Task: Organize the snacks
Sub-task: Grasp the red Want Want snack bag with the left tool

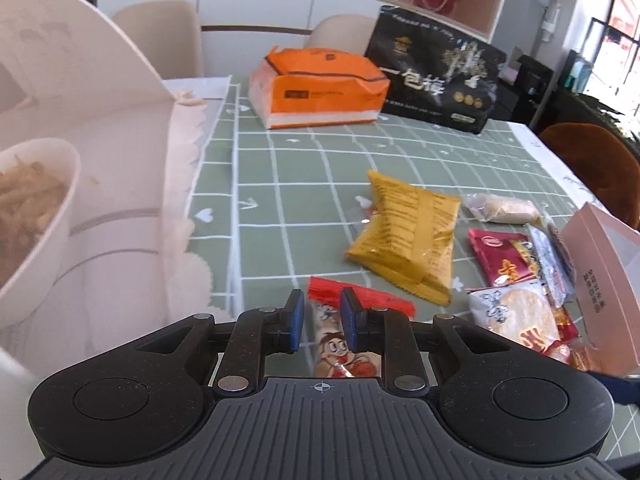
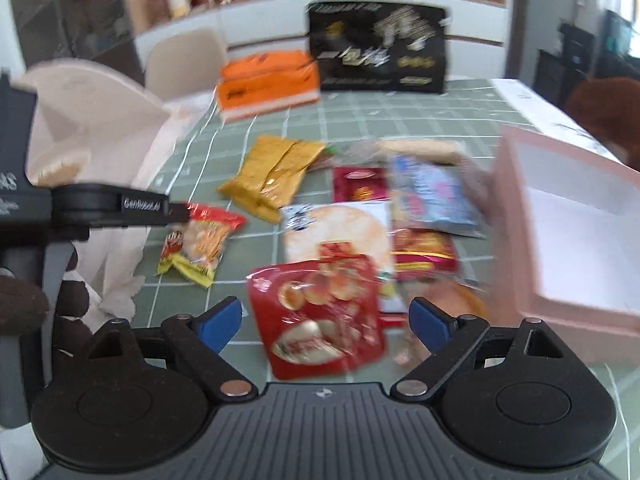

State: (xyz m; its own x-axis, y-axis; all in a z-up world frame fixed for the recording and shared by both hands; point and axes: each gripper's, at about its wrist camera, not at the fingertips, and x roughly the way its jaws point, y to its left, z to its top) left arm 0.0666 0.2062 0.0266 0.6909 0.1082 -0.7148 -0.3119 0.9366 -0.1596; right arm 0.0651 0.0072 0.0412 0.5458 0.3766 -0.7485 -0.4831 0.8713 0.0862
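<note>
My left gripper point(image 1: 322, 318) is shut on a small red cartoon snack packet point(image 1: 336, 344), which also shows in the right wrist view point(image 2: 200, 240) held a little above the green checked tablecloth. My right gripper point(image 2: 326, 320) is open over a red snack bag point(image 2: 320, 312) at the near edge of a pile of snacks. A yellow packet point(image 1: 404, 236) lies mid-table. A round rice cracker packet point(image 1: 516, 312) and a red packet point(image 1: 504, 256) lie beside the open pink box point(image 2: 568, 232) at the right.
An orange tissue pack point(image 1: 316, 88) and a black bag point(image 1: 436, 76) stand at the table's far side. A white tiered stand point(image 1: 80, 92) with a bowl of snacks point(image 1: 28, 216) is at the left. Chairs stand behind the table.
</note>
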